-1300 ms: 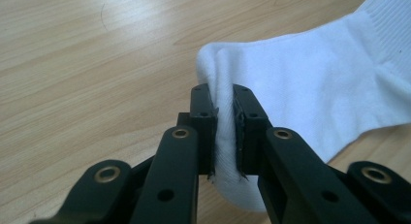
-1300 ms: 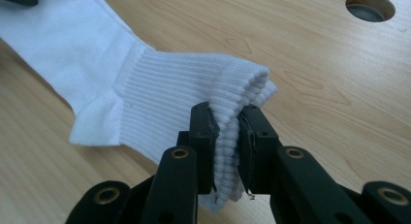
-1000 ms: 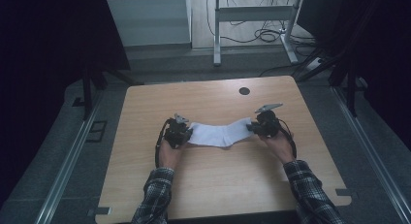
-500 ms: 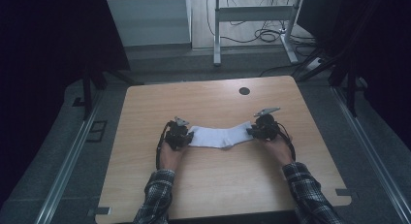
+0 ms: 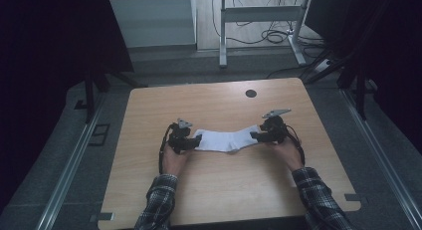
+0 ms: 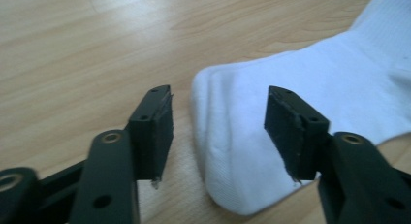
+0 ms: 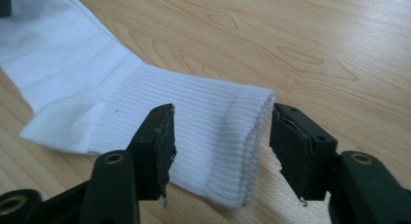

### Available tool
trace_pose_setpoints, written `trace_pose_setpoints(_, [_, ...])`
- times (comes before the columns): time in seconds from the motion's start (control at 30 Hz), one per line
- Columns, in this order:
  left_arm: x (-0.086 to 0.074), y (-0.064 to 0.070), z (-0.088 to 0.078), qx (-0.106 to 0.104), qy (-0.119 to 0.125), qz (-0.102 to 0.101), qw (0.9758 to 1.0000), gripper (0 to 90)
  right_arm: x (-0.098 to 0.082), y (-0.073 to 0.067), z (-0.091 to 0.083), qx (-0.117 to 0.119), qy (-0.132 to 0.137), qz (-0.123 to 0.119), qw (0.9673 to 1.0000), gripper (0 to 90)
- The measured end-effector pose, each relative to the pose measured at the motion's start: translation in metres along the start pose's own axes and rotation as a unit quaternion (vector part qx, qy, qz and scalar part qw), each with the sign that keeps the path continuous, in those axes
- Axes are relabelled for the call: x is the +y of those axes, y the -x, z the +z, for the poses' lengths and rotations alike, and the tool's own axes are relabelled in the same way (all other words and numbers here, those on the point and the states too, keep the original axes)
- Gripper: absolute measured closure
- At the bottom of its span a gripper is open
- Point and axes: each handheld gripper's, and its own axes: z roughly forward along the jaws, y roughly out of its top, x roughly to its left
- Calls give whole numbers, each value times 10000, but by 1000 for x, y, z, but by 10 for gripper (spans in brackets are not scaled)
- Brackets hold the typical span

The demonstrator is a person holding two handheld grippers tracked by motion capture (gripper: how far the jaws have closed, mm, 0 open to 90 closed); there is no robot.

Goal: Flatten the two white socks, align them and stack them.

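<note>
Seemingly just let go, a white cotton ankle sock lies stretched flat across the middle of the pale wood-grain desk, its toe toward the person's left and its ribbed cuff toward the right. The left hand-held gripper sits at the toe end, the right hand-held gripper at the cuff end, each with its jaws spread and having just been opening; the cloth lies between the black pads at both ends without being pressed by them. By the look of it, the spreading-out of the sock is done or all but done: it rests straight and smooth on the wood, with a slight bend at the heel. What may be left, judging from this alone, is drawing both tools back, or folding the sock if that is the aim.

From above, the high view gives the whole layout: both plaid sleeves, the sock's full length, and a dark round hole near the desk's far edge. The left gripper view adds the rounded toe lying in the gap between the parted jaws. The right gripper view brings out the cuff's fine ribbing and its doubled edge just beside one pad.
</note>
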Motion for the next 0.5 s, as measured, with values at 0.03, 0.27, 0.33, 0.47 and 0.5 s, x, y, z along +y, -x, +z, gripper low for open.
trace_pose_setpoints(0.03, [0,0,0,-6,6,2,10000,401,0,0,-1,17,7,-13,10000,383])
trace_pose_setpoints(0.27, [-3,0,-6,-229,10,-22,9997,306,0,-3,-7,127,28,-61,9999,308])
trace_pose_setpoints(0.33, [-3,0,-9,-318,23,-12,9995,290,0,-4,-8,164,33,-60,9998,288])
trace_pose_setpoints(0.47, [-4,1,-14,-353,14,-51,9994,258,-1,-7,-12,189,20,-155,9997,256])
trace_pose_setpoints(0.5, [-4,1,-15,-348,14,-56,9994,248,-1,-8,-13,200,33,-168,9997,248])
